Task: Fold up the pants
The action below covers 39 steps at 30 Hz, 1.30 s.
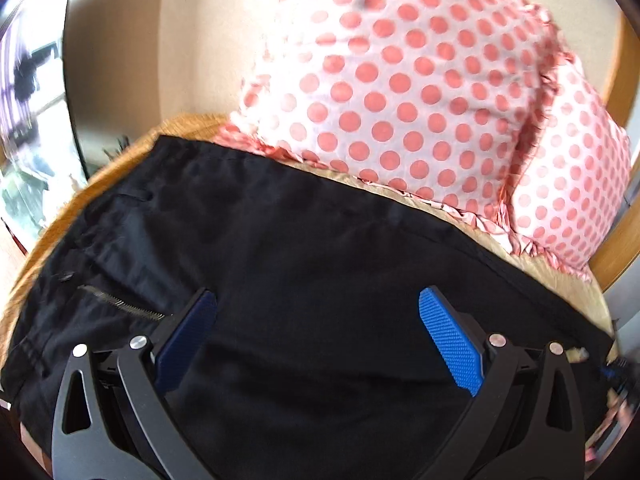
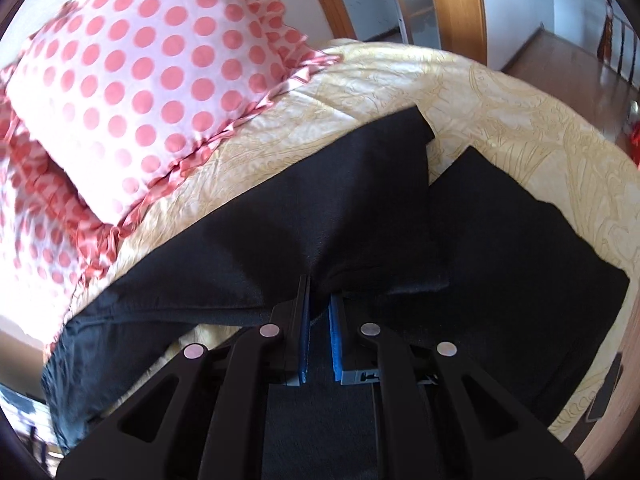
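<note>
Black pants (image 1: 304, 264) lie on a bed with a cream patterned cover (image 2: 400, 84). In the left wrist view my left gripper (image 1: 316, 312) is open just above the upper part of the pants, with an open zipper (image 1: 120, 302) to its left. In the right wrist view my right gripper (image 2: 318, 292) is shut on a bunched fold of the pants (image 2: 360, 200) near the crotch. The two legs spread away from it, one towards the pillows, one (image 2: 520, 248) to the right.
Two white pillows with pink dots (image 1: 400, 80) (image 2: 132, 80) lie along the far side of the pants. A wooden door frame (image 2: 456, 4) and a wood floor (image 2: 568, 64) lie beyond the bed.
</note>
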{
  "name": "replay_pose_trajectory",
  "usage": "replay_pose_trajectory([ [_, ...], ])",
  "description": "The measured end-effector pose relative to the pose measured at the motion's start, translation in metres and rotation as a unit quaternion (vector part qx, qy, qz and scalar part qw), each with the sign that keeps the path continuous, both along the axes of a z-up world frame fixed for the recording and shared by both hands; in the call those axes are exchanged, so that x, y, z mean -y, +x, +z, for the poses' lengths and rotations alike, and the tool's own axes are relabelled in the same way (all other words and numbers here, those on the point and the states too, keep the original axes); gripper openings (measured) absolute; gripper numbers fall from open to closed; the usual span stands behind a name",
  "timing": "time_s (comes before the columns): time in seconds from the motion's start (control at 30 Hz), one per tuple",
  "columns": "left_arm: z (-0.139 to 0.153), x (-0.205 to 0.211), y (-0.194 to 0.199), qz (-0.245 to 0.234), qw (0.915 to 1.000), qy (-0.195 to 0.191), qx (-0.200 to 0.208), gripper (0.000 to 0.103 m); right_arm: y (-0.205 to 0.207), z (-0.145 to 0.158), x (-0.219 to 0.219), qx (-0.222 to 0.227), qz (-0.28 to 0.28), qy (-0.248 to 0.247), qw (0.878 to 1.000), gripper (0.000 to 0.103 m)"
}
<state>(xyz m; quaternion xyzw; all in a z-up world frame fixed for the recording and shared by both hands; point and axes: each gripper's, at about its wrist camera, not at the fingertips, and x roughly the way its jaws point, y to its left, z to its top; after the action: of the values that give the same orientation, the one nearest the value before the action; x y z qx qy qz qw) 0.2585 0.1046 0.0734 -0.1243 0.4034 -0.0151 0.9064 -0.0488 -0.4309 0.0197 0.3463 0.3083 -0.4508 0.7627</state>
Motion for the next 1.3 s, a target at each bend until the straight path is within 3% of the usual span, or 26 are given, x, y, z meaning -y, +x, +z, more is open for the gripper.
replay_pose_trajectory([
  [0.07,-0.003,-0.002,0.038,0.003,0.9988,-0.03,-0.038,0.101,-0.001,0.003,-0.004,-0.001,0.004,-0.008,1.0,0.009],
  [0.2,-0.014,0.001,0.104,0.036,0.9956,-0.039,-0.077,0.1,-0.008,0.006,-0.008,-0.001,0.003,-0.015,1.0,0.009],
  [0.37,-0.047,-0.006,0.176,0.095,0.9773,-0.088,-0.168,0.088,-0.022,0.006,-0.012,-0.003,-0.01,-0.022,1.0,0.009],
  [0.47,-0.061,-0.007,0.194,0.121,0.9706,-0.084,-0.19,0.083,-0.028,0.001,-0.012,0.0,-0.011,-0.012,1.0,0.009],
  [0.6,-0.065,-0.005,0.204,0.134,0.9687,-0.071,-0.197,0.082,-0.031,-0.004,-0.01,-0.004,-0.009,-0.009,1.0,0.009],
  [0.77,-0.067,-0.007,0.226,0.172,0.96,-0.045,-0.216,0.07,-0.03,-0.006,-0.011,-0.009,-0.005,-0.015,1.0,0.009],
  [0.8,-0.067,-0.006,0.227,0.178,0.9592,-0.04,-0.216,0.063,-0.031,-0.006,-0.011,-0.008,-0.004,-0.016,1.0,0.009],
  [0.9,-0.065,-0.006,0.224,0.163,0.9639,-0.056,-0.203,0.009,-0.031,-0.004,-0.01,-0.005,-0.003,-0.018,1.0,0.009],
  [1.1,-0.032,-0.018,0.163,0.14,0.9787,-0.083,-0.125,0.006,-0.034,0.01,-0.012,0.006,0.005,-0.037,0.999,0.009],
  [1.3,0.009,-0.035,0.054,0.117,0.9852,-0.117,-0.044,0.006,-0.045,0.025,-0.012,0.015,0.001,-0.056,0.998,0.009],
])
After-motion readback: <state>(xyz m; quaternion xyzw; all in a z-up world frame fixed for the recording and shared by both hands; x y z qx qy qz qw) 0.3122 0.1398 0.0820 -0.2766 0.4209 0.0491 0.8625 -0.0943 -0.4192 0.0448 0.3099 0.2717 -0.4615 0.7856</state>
